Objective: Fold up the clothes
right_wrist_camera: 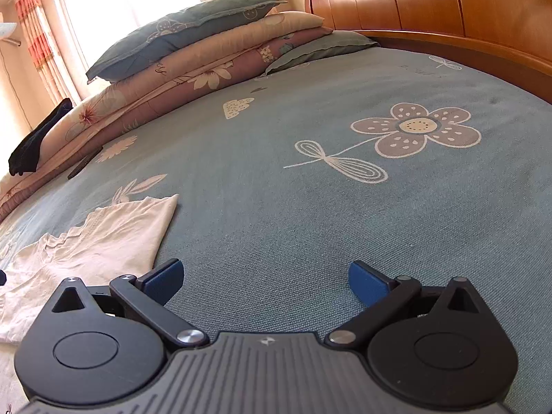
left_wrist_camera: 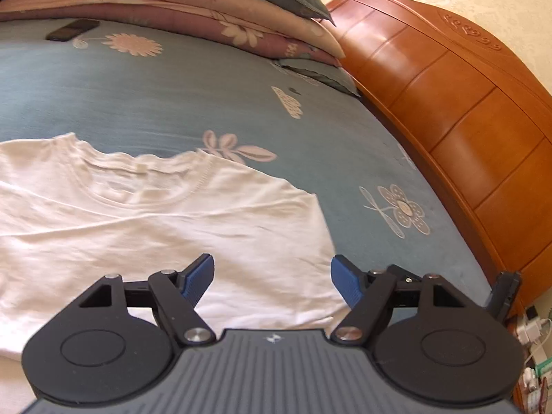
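Note:
A white T-shirt point(left_wrist_camera: 145, 220) lies flat on the blue flowered bedspread point(left_wrist_camera: 179, 96), collar toward the pillows, its right side folded to a straight edge. My left gripper point(left_wrist_camera: 272, 281) hovers above the shirt's lower right part, open, with nothing between its blue pads. In the right wrist view the same shirt point(right_wrist_camera: 103, 241) shows at the lower left. My right gripper point(right_wrist_camera: 265, 281) is open over bare bedspread point(right_wrist_camera: 310, 207) to the right of the shirt, holding nothing.
Folded quilts and pillows point(left_wrist_camera: 214, 10) are stacked at the head of the bed, with a dark phone point(left_wrist_camera: 70, 30) lying near them. A wooden headboard point(left_wrist_camera: 465, 103) runs along the right. A dark garment point(right_wrist_camera: 38, 138) hangs off the quilt stack.

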Demonstrator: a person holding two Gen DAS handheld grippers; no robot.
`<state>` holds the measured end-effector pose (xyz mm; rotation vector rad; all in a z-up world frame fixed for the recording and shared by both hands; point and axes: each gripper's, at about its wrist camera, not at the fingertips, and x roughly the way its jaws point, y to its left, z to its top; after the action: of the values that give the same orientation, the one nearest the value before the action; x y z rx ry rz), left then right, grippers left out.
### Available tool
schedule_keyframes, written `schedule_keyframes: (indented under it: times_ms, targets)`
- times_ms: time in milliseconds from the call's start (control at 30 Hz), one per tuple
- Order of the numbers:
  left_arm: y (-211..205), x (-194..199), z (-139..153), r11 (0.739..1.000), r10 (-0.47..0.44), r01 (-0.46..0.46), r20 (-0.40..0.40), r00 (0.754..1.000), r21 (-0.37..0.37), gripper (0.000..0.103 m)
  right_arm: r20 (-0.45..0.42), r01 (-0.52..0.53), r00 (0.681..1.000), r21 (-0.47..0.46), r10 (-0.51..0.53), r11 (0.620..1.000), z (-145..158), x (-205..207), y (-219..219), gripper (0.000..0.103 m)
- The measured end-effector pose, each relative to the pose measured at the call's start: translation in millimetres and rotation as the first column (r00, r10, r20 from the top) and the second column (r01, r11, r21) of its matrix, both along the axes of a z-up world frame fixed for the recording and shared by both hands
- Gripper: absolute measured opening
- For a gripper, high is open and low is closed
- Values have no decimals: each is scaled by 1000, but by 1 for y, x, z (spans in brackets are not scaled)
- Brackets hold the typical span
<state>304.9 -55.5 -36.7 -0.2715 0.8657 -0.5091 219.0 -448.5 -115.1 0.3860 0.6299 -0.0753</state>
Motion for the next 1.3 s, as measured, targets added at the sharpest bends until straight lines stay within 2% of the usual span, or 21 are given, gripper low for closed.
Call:
schedule_keyframes:
  times_ms: [33, 100, 167, 233, 333, 400, 433, 467, 533, 700, 767, 967, 1067, 1100, 1167, 1233, 1300]
  targets:
    - [17, 1, 0, 999, 46, -46, -5, 999, 8, 75, 9, -12, 1000, 20, 11, 1000, 2, -1, 0, 103]
    - [49, 2, -2, 991, 136, -136, -16, 991, 23, 75, 72, -63, 996, 127, 54, 990, 6, -7, -3, 103]
    - [77, 0, -13, 975, 220, -220, -46, 974, 21, 75, 122, -126, 987, 225, 100, 966, 7, -11, -4, 103]
    - [105, -2, -23, 953, 303, -302, -70, 950, 25, 75, 147, -168, 980, 263, 132, 950, 7, -11, -1, 103]
    - [133, -2, -23, 907, 416, -413, -22, 909, 82, 73, 157, -184, 977, 255, 147, 949, 9, -12, 5, 103]
    - [146, 4, -21, 892, 440, -438, 7, 898, 117, 72, 149, -181, 978, 242, 148, 953, 9, -11, 7, 103]
    - [149, 8, -21, 885, 444, -442, 19, 896, 143, 62, 144, -179, 978, 239, 147, 954, 8, -10, 8, 103]
    - [148, 11, -23, 884, 433, -431, 32, 901, 179, 48, 140, -177, 979, 238, 147, 955, 8, -9, 8, 103]
    - [146, 16, -27, 878, 407, -408, 55, 912, 249, 34, 133, -173, 981, 245, 144, 954, 7, -9, 7, 103]
    - [143, 25, -40, 843, 330, -341, 101, 939, 415, 34, 119, -165, 983, 245, 140, 955, 5, -8, 7, 103]
    - [143, 26, -47, 827, 309, -326, 115, 944, 458, 34, 111, -164, 984, 245, 141, 955, 4, -7, 8, 103]
    - [152, 17, -52, 863, 255, -280, 115, 960, 421, 39, 90, -168, 984, 234, 151, 958, 0, -5, 11, 103]
    - [151, 14, -52, 862, 233, -265, 127, 964, 432, 37, 87, -166, 985, 226, 150, 960, -1, -5, 13, 103]
    - [147, 13, -52, 853, 228, -267, 139, 964, 448, 34, 87, -168, 985, 223, 152, 960, -1, -5, 13, 103]
    - [137, 10, -48, 840, 196, -255, 171, 966, 479, 9, 86, -167, 985, 220, 152, 961, -1, -5, 14, 103]
    - [127, 7, -44, 830, 154, -237, 201, 967, 505, 8, 85, -166, 985, 222, 150, 961, -1, -5, 13, 103]
    - [122, 7, -40, 827, 152, -247, 221, 963, 505, 7, 87, -165, 985, 224, 149, 960, -1, -6, 13, 103]
